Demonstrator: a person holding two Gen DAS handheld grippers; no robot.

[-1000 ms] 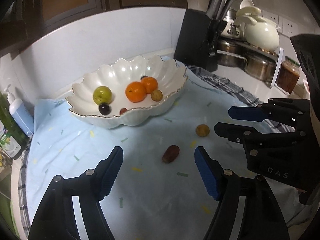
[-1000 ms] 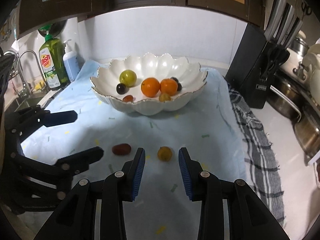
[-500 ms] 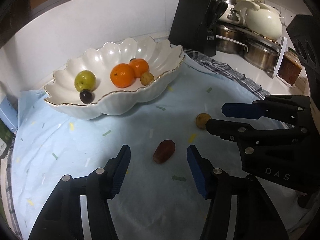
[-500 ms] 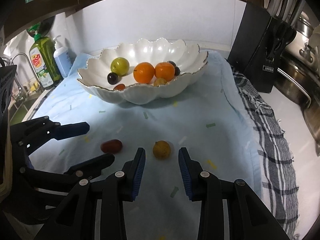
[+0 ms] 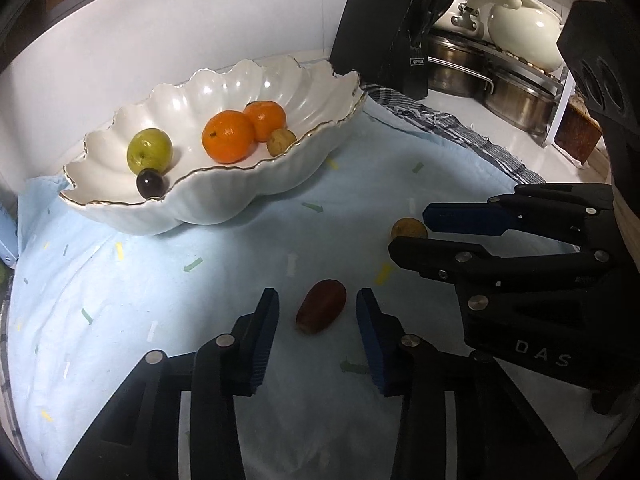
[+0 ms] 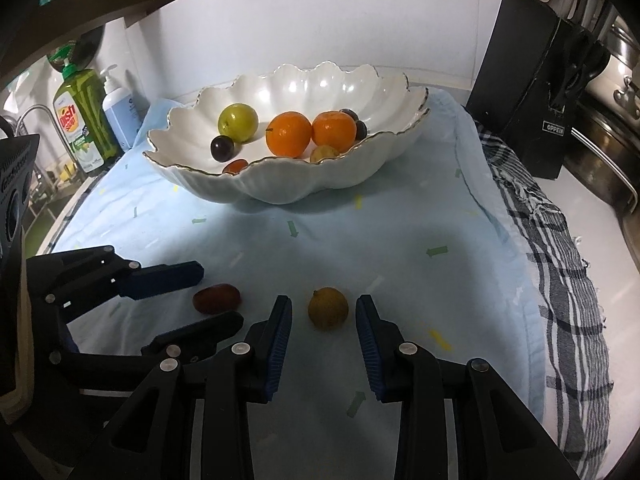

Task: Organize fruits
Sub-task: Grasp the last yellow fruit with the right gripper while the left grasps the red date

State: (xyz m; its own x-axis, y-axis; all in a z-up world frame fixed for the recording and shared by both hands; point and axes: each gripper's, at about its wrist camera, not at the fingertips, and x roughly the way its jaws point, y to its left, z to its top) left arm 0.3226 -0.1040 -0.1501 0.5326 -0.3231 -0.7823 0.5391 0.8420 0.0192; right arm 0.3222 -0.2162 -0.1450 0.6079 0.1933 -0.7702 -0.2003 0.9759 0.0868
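Note:
A white scalloped bowl (image 5: pixel 304 168) (image 6: pixel 280 188) holds two oranges (image 5: pixel 228 136), a green fruit (image 5: pixel 149 150), a dark plum (image 5: pixel 151 184) and a small yellow fruit (image 5: pixel 281 142). On the blue cloth lie a reddish-brown date (image 5: pixel 321 306) (image 6: pixel 216 299) and a small yellow-brown fruit (image 6: pixel 328 307) (image 5: pixel 408 229). My left gripper (image 5: pixel 317 312) is open with its fingers on either side of the date, not touching it. My right gripper (image 6: pixel 323 314) is open and straddles the yellow-brown fruit, with a gap on both sides.
A black knife block (image 5: pixel 384 32) (image 6: pixel 536 80) stands behind the bowl on the right, with steel pots (image 5: pixel 516 96) and a cream teapot (image 5: pixel 524 36) beyond. Soap bottles (image 6: pixel 84 120) stand at the far left. A checked towel (image 6: pixel 560 264) lies under the cloth's right edge.
Both grippers have moved forward and down. The date now sits between the left fingers and the yellow-brown fruit between the right fingers. The left jaws have narrowed.

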